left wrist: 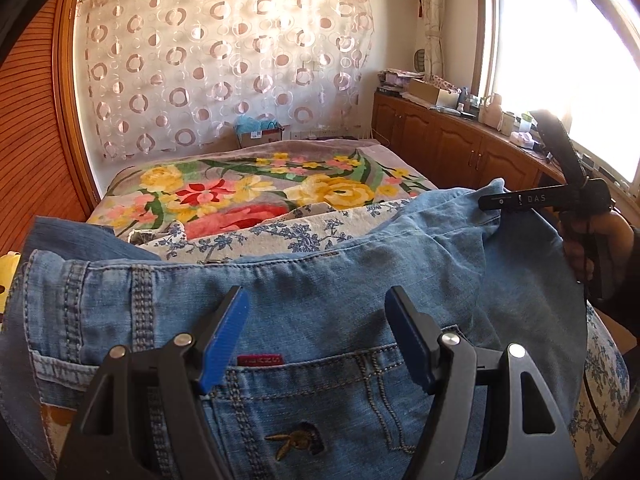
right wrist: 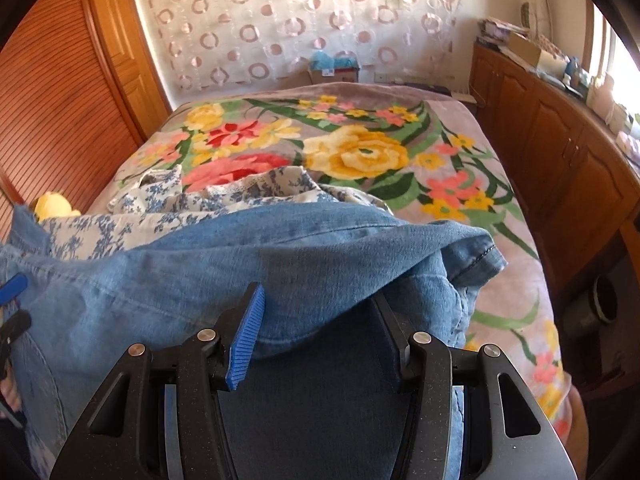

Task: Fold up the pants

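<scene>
Light blue denim pants point(left wrist: 320, 280) lie across the near end of the bed, waistband and back pocket toward me in the left wrist view. My left gripper point(left wrist: 316, 320) is open, its blue pads point(left wrist: 224, 340) hovering over the waistband area, holding nothing. My right gripper point(right wrist: 316, 320) is open with a bunched fold of the pants point(right wrist: 280, 264) lying between its fingers; the right finger is partly hidden by denim. The right gripper also shows in the left wrist view point(left wrist: 516, 200) at the pants' far right edge.
The bed carries a floral blanket point(right wrist: 360, 152) and a blue-and-white flowered cloth point(right wrist: 168, 204) under the pants. Wooden cabinets point(right wrist: 560, 148) with clutter run along the right side. A wooden wardrobe point(right wrist: 60, 100) stands left. A yellow item point(right wrist: 54, 206) lies by the bed's left edge.
</scene>
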